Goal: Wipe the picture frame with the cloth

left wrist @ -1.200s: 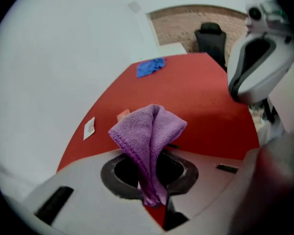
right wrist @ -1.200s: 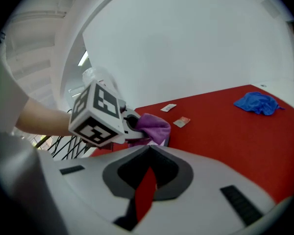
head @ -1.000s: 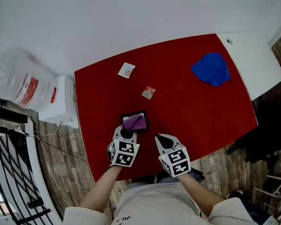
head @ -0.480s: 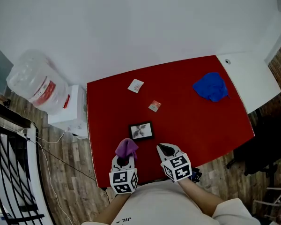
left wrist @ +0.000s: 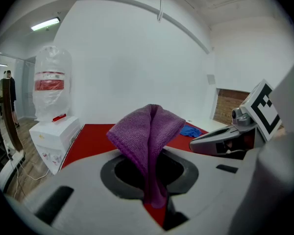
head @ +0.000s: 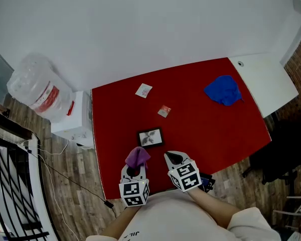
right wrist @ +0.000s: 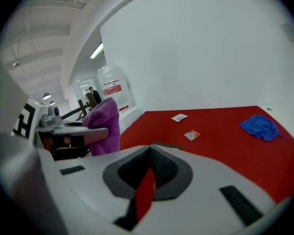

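Cloth (head: 137, 156) is now withdrawn from the picture frame (head: 150, 137), clamped in my left tongs (head: 135, 165). The frame lies bare on the worktop (head: 205, 124), just ahead. My right tongs (head: 173, 158) are clenched, empty. I judge one wiping pass complete; another requires lowering the cloth back onto the frame.

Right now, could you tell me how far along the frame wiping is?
Done: one wipe pass, it seems; a second ago the purple cloth lay on the picture frame. In hand: the left gripper grips it, pulled back off the frame; the right gripper is shut and empty. Left: perhaps another pass.
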Demonstrator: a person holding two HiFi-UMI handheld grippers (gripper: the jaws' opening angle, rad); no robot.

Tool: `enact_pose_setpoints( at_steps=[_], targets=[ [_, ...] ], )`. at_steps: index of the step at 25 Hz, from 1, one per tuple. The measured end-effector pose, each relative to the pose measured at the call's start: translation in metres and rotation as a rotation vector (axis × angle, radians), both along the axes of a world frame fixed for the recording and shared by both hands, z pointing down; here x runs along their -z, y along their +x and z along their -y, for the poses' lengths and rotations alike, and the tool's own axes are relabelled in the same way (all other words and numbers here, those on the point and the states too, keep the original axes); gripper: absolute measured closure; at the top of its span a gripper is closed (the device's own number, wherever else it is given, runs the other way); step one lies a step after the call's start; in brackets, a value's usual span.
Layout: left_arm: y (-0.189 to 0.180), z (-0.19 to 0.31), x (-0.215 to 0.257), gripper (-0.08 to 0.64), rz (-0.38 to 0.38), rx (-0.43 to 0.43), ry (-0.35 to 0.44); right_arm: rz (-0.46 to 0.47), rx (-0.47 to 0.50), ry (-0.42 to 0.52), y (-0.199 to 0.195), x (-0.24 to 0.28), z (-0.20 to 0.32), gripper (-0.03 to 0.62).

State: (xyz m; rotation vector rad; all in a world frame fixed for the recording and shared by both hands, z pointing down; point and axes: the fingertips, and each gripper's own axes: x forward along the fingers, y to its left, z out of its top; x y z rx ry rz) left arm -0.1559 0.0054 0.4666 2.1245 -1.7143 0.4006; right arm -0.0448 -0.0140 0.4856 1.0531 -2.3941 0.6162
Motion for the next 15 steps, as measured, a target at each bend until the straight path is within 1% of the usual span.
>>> enact_pose_setpoints(
  at_steps=[4, 15],
  targets=[
    [0.0024, 0.0002, 0.0006, 0.497, 0.002, -0.006, 0.004, -0.004, 0.013, 0.015, -0.0035, 0.0034, -0.0014, 0.589],
    [0.0034, -0.0057, -0.0038, 0.497, -0.001, -0.008, -0.016, 0.011, 0.010, 0.004, -0.0016, 0.0035, -0.0080, 0.589]
  ],
)
